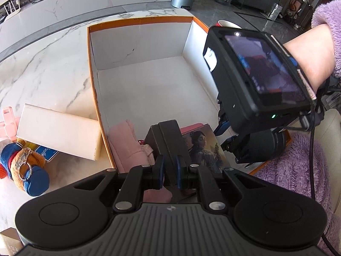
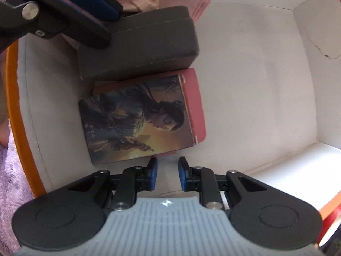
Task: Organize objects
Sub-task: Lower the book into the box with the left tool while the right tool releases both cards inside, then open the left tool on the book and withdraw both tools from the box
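A big cardboard box, orange outside and white inside, is lying open on the marble counter, stretching away ahead of the left tongs. Most of its floor is lying bare; the things in it are sitting bunched at the end nearest both tools.

A folded pink cloth is resting just left of the left tongs' tips, against the box's side wall. A dark grey case, stitched along its rim and rounded at the corners, is standing directly between the left tongs' blue pads, which are clenching it. From the right wrist view the same case is sitting beyond a picture card, with the left tongs reaching in from the upper left.

The picture card, showing a painted dark-haired figure, is lying flat on a pink booklet, directly ahead of the right tongs and touching the case. The right tongs are pointing down into the box, their jaws standing apart with nothing between them, released.

A bare wrist in a fluffy purple sleeve is carrying the right tool from the right side of the left tongs.

Outside the box, left of the left tongs, a white carton and a plush toy are lying on the counter.
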Demonstrator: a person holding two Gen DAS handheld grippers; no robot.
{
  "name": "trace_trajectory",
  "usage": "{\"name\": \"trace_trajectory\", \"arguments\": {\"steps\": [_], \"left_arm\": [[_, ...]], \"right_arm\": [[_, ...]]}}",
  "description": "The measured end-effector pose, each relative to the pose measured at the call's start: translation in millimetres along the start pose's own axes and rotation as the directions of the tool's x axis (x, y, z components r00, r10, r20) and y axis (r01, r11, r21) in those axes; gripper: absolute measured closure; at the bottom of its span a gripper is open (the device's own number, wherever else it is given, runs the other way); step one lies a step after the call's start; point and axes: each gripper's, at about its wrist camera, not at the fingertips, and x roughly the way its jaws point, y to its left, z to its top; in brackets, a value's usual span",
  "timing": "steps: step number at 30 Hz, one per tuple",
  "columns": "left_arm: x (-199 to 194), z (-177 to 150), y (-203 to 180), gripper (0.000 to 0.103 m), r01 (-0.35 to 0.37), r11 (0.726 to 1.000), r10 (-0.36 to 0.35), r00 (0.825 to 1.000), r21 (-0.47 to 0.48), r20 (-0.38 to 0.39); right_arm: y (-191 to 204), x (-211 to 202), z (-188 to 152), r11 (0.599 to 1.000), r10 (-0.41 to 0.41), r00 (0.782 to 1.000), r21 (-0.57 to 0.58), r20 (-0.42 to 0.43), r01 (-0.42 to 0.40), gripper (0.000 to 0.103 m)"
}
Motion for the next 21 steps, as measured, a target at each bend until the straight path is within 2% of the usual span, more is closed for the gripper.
{"name": "trace_trajectory", "arguments": {"steps": [9, 15, 21], "left_arm": [[0, 0, -1, 0.089, -0.013, 1.000, 0.013, 1.000, 0.008, -0.013], [-2, -1, 0, 0.089, -0.004, 1.000, 0.004, 1.000, 0.007, -0.014], [-20, -4, 7, 0.088, 0.014, 1.000, -0.014, 0.999, -0.004, 0.037]], "right_arm": [[-15, -35, -4, 0.995, 0.093, 0.989, 0.033, 0.115, -0.098, 0.079], [-16, -36, -4, 0.995, 0.088, 0.990, 0.037, 0.113, -0.093, 0.081], [-20, -53, -11, 0.997, 0.037, 0.992, 0.057, 0.123, -0.045, 0.080]]}}
